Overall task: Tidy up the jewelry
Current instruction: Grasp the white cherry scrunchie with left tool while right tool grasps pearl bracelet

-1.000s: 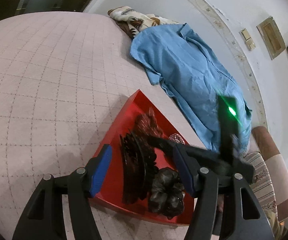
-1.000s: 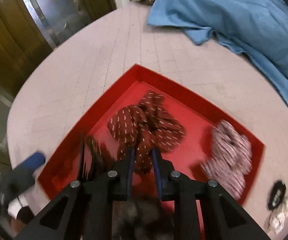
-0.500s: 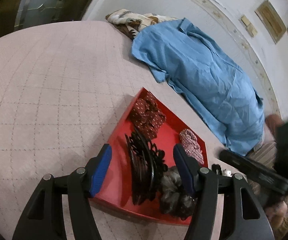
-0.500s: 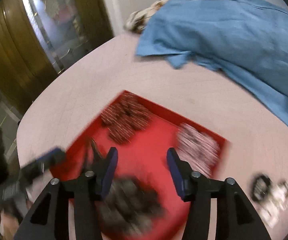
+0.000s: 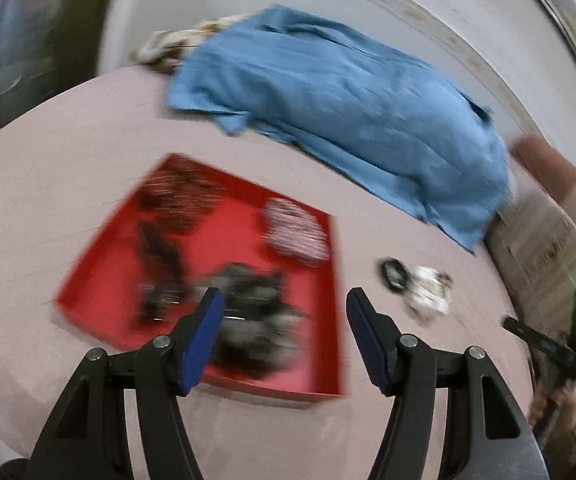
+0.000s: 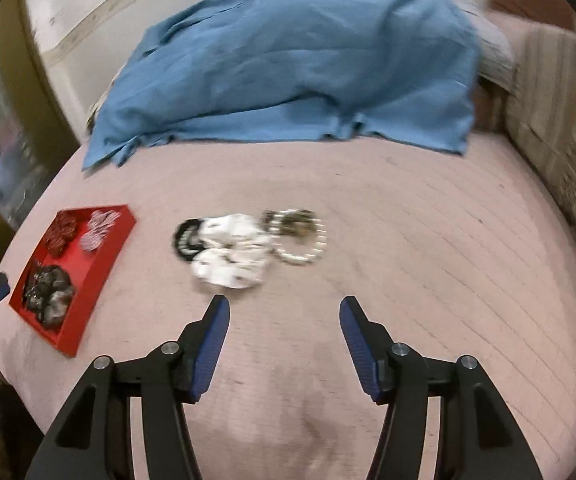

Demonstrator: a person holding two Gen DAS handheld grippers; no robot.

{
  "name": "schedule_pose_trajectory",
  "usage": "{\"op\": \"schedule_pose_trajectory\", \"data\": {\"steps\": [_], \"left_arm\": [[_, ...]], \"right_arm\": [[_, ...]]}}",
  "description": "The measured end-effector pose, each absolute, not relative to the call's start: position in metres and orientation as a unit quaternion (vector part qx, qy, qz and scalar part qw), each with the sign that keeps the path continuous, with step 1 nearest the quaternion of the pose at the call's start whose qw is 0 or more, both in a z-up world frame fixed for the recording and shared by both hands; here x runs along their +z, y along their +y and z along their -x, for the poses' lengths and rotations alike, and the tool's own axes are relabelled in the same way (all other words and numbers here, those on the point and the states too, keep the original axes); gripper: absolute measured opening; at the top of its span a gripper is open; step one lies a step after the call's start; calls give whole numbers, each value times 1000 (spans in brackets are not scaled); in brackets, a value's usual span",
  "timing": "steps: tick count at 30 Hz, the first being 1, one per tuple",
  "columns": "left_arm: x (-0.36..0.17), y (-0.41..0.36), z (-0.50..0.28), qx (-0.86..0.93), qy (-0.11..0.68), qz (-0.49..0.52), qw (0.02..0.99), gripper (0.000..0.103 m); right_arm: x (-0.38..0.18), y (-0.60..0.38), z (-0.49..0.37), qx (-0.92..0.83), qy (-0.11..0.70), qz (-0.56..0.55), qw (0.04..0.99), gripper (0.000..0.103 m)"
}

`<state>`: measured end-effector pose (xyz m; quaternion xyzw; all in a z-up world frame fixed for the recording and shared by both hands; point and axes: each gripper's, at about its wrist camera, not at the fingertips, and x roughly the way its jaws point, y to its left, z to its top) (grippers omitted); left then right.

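Observation:
The red tray [image 5: 228,236] [image 6: 96,276] lies on the pink bedspread and holds a dark red scrunchie [image 6: 62,228], a striped pink scrunchie [image 6: 98,226], a dark grey scrunchie [image 6: 48,292] and a blurred black hair claw [image 5: 160,256]. To the tray's right lie a black hair tie [image 6: 186,238] [image 5: 394,274], a white scrunchie [image 6: 232,252] [image 5: 428,288] and a bead bracelet [image 6: 300,240]. My left gripper [image 5: 282,300] hovers open above the tray's near right part. My right gripper [image 6: 284,304] is just short of the loose pile, jaws opening, nothing between them.
A blue shirt [image 6: 288,60] covers the far side of the bed, with a patterned cloth [image 5: 176,40] behind it. A striped pillow [image 6: 548,92] lies at the right. A wall runs along the far edge. The bedspread [image 6: 448,260] spreads to the right of the pile.
The right gripper opened over the tray, left the dark grey scrunchie there and swung right to the loose pile. The left gripper pulled back and rolled, still open.

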<state>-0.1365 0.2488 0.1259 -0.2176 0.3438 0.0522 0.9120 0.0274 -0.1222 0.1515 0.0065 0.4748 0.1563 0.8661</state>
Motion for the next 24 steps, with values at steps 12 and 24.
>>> {"op": "schedule_pose_trajectory", "data": {"steps": [12, 24], "left_arm": [[111, 107, 31, -29, 434, 150, 888, 63], [55, 30, -65, -45, 494, 94, 863, 63]], "right_arm": [[97, -144, -55, 186, 461, -72, 864, 58], [53, -122, -126, 217, 482, -66, 846, 37]]}}
